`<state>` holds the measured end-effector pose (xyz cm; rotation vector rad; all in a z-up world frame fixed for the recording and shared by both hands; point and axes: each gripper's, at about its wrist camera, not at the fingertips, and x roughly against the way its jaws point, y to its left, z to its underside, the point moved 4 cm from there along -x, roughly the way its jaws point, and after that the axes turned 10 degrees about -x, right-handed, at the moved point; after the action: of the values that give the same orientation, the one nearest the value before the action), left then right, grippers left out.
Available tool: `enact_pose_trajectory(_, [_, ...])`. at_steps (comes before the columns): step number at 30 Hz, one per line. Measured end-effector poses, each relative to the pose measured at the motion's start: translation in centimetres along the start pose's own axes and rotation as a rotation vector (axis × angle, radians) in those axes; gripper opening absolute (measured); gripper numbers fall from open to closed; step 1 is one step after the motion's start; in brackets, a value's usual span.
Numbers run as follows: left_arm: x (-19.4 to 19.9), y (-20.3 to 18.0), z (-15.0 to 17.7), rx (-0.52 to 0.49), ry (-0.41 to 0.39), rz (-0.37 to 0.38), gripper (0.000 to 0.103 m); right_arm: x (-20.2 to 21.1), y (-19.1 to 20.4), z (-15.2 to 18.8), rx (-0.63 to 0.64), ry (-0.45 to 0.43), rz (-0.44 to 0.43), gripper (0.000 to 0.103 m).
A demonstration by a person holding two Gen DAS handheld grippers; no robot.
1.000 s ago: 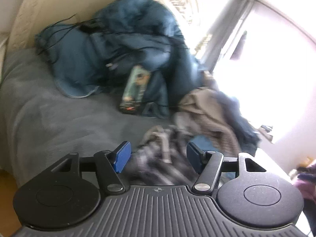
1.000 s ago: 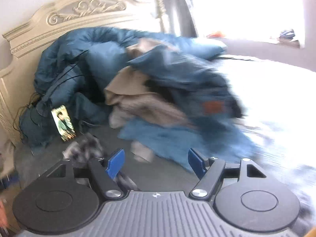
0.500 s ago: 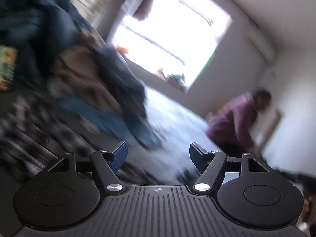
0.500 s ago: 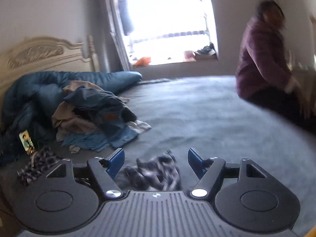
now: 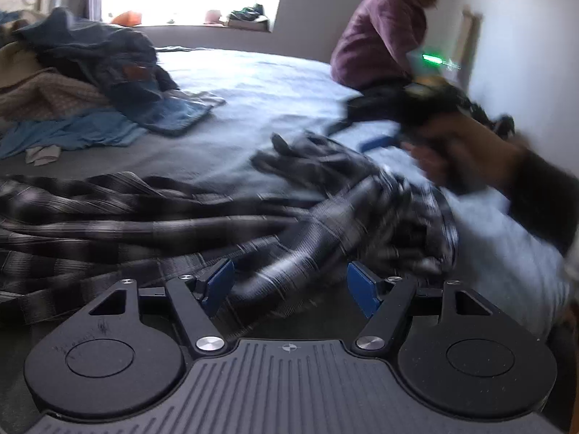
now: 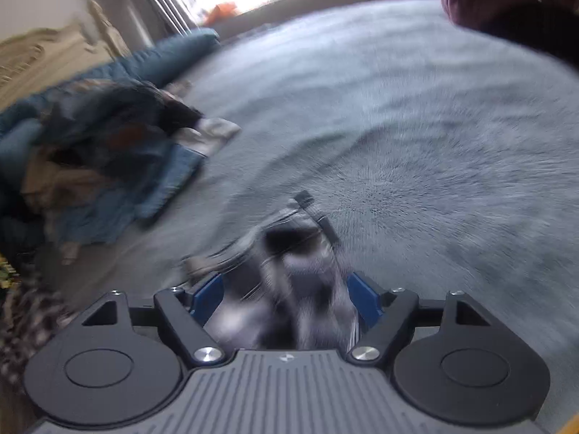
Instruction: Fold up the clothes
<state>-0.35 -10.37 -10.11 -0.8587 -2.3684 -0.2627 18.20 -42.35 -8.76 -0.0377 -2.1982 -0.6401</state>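
Observation:
A black-and-grey plaid garment (image 5: 181, 213) lies stretched and rumpled across the grey bed cover (image 5: 260, 83). My left gripper (image 5: 291, 284) is open, low over the garment, with a fold running between its blue pads (image 5: 217, 282). At the right, a hand (image 5: 456, 152) holds the other gripper over the garment's far end. In the right wrist view, the right gripper (image 6: 286, 298) has its fingers wide apart, and a blurred bunch of the plaid garment (image 6: 289, 253) fills the gap between them.
A heap of blue, tan and dark clothes (image 5: 90, 83) lies at the left of the bed, with a blue duvet (image 6: 163, 61) and a cream headboard (image 6: 36, 61) behind it. A person in a purple top (image 5: 380, 36) sits at the bed's far right edge.
Both grippers swung away from the clothes heap toward the middle of the bed. The plaid garment came with them and now lies drawn out across the cover.

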Motion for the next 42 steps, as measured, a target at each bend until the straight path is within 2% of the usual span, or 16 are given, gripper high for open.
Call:
enact_pose_trajectory(1, [0.2,-0.3,0.3,-0.026,0.005,-0.005,0.07,-1.4,-0.2,-0.4,-0.016,0.008,0.02,0.079])
enact_pose_trajectory(4, [0.5,-0.8,0.7,-0.081,0.014,-0.025,0.07,-3.2,0.3,-0.6,-0.015,0.037,0.004,0.089])
enact_pose_trajectory(5, [0.6,-0.9,0.8,-0.088,0.015,-0.028,0.07,-3.4,0.9,-0.5,0.001,0.044,-0.009,0.089])
enact_pose_trajectory(8, [0.7,-0.7,0.8,-0.065,0.016,-0.025,0.07,-3.3,3.5,1.0,0.097,0.108,-0.074,0.089])
enact_pose_trajectory(9, [0.7,-0.7,0.8,-0.058,0.016,-0.024,0.07,-3.4,4.5,1.8,0.159,0.115,-0.052,0.087])
enact_pose_trajectory(11, [0.8,-0.5,0.9,-0.042,0.016,-0.022,0.07,-3.7,6.1,3.2,0.271,0.112,0.029,0.069])
enact_pose_trajectory(12, [0.8,-0.5,0.9,-0.035,0.016,-0.021,0.07,-3.7,6.5,3.7,0.313,0.102,0.057,0.063])
enact_pose_trajectory(13, [0.9,-0.4,1.0,-0.026,0.016,-0.018,0.07,-3.6,6.9,4.1,0.35,0.094,0.079,0.043])
enact_pose_trajectory(15, [1.2,-0.3,1.2,-0.002,0.016,-0.009,0.07,-2.6,7.1,4.1,0.35,0.084,0.099,0.013])
enact_pose_trajectory(18, [2.0,0.1,1.7,0.036,0.013,0.002,0.07,1.4,7.0,3.3,0.33,0.006,0.063,0.012])
enact_pose_trajectory(23, [3.8,0.8,2.1,0.089,-0.021,0.024,0.07,15.2,6.1,4.3,0.234,-0.172,-0.159,0.012])
enact_pose_trajectory(27, [4.6,1.3,2.5,0.121,-0.034,0.036,0.07,27.3,3.6,8.0,0.148,-0.314,-0.306,0.012])
enact_pose_trajectory(31, [5.4,2.1,2.7,0.155,-0.046,0.042,0.07,35.3,0.4,12.6,0.075,-0.409,-0.367,0.012])
enact_pose_trajectory(34, [5.9,2.6,2.5,0.169,-0.057,0.033,0.07,38.2,-2.5,16.2,-0.013,-0.442,-0.382,0.012])
enact_pose_trajectory(37, [6.2,3.0,2.0,0.178,-0.069,0.03,0.07,38.3,-5.9,19.2,-0.137,-0.431,-0.358,0.012])
enact_pose_trajectory(42, [4.7,2.2,0.8,0.163,-0.06,0.051,0.07,32.6,-12.4,21.8,-0.304,-0.332,-0.174,0.014])
